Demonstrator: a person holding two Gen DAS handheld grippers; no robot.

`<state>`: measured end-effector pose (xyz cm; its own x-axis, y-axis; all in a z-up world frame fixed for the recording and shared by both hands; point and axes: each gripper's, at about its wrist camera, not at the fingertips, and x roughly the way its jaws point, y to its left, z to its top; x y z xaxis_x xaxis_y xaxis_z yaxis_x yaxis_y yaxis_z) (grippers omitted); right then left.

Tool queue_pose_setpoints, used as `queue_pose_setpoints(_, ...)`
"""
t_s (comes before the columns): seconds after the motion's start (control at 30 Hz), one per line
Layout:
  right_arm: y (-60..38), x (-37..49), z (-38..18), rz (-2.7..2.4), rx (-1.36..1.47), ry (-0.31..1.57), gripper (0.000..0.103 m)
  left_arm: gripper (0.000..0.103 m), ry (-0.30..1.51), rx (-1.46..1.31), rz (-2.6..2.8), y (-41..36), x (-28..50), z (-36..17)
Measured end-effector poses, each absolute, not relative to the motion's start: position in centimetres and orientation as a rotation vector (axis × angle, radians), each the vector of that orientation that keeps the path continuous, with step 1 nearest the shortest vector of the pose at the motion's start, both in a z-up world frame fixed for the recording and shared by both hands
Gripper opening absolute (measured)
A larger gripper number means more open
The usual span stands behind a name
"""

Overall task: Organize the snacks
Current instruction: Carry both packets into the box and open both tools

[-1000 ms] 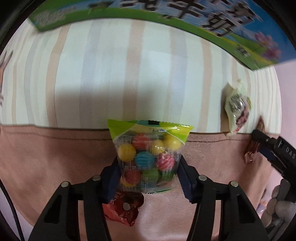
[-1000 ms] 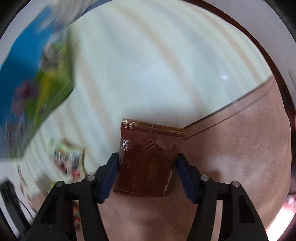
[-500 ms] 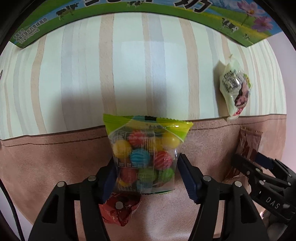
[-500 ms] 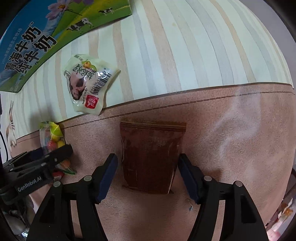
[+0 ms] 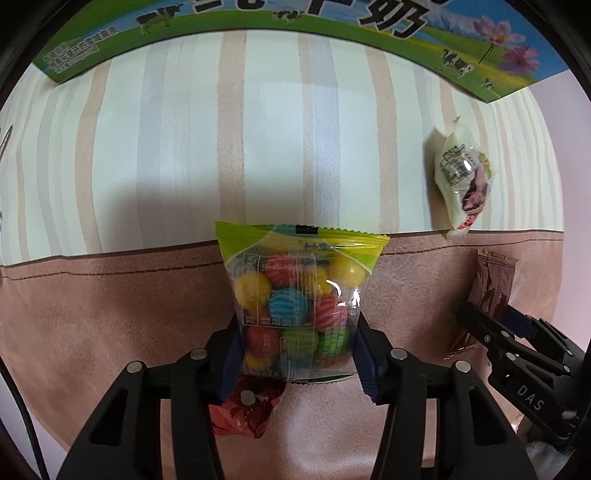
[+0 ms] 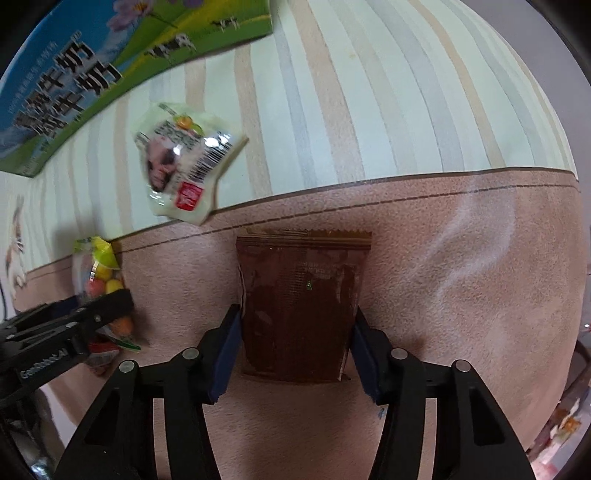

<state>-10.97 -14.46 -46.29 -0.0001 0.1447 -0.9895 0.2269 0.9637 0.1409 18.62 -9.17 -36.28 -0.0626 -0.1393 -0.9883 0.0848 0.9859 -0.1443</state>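
A clear bag of coloured candy balls (image 5: 295, 288) with a green top sits between the blue pads of my left gripper (image 5: 297, 343). The jaws are closing and both pads touch the bag's sides. It hangs over the pinkish-brown band of the cloth (image 5: 110, 314). My right gripper (image 6: 297, 339) points down at the same band, its jaws closing onto a brown snack packet (image 6: 303, 295) whose edges meet both pads. In the left wrist view the right gripper (image 5: 491, 332) and brown packet (image 5: 495, 280) are at the right. The right wrist view has the left gripper (image 6: 107, 306) and candy bag (image 6: 98, 273) at the left.
A white snack packet (image 5: 461, 181) lies on the striped part of the cloth (image 5: 184, 147), also in the right wrist view as the white packet (image 6: 184, 162). A red wrapper (image 5: 247, 410) lies under the left fingers. A green-and-blue milk box (image 5: 295, 22) borders the far side.
My right gripper has come in closer beside the left one, carrying the brown packet and rolling. Both jaws widened a little and have narrowed again. The candy bag stays in place.
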Motion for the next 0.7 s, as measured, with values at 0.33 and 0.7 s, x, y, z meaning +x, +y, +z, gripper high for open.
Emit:
queue_pose_setpoints(0.33,-13.0,-9.3,-35.5,0.059,0.392,1.383,0.058,0.049,1.456,-0.191,-0.306,-8.4,19.6,-26.0)
queue_pose_setpoints(0.7,-13.3,4.3,-24.2,0.108,0.304,1.119,0.058,0.049,1.268,-0.211,-0.284,-2.4,33.3,-14.2)
